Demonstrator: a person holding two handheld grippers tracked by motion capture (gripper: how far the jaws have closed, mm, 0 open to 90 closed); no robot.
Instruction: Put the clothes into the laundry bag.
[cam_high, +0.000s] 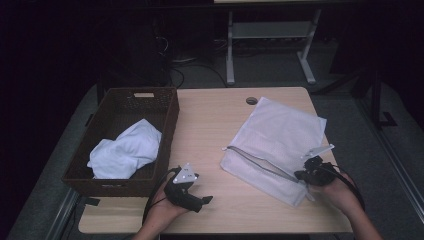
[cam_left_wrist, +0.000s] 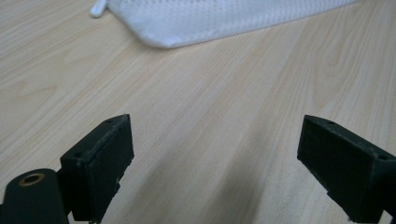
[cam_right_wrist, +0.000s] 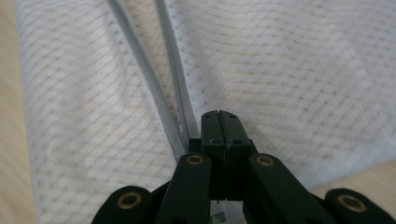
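Hand-held gripper jaws apart, table, mesh bag

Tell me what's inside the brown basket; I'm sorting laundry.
A crumpled white cloth lies in the brown basket, toward its near end. Whatever sits beneath the cloth is covered; the far end shows bare basket floor.

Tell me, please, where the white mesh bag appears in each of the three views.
High view: the mesh bag lies right of centre on the table, zipper partly open.
Left gripper view: the bag's corner lies along the top edge.
Right gripper view: the bag lies behind the closed jaws.
Shared landmark: the light wooden table.
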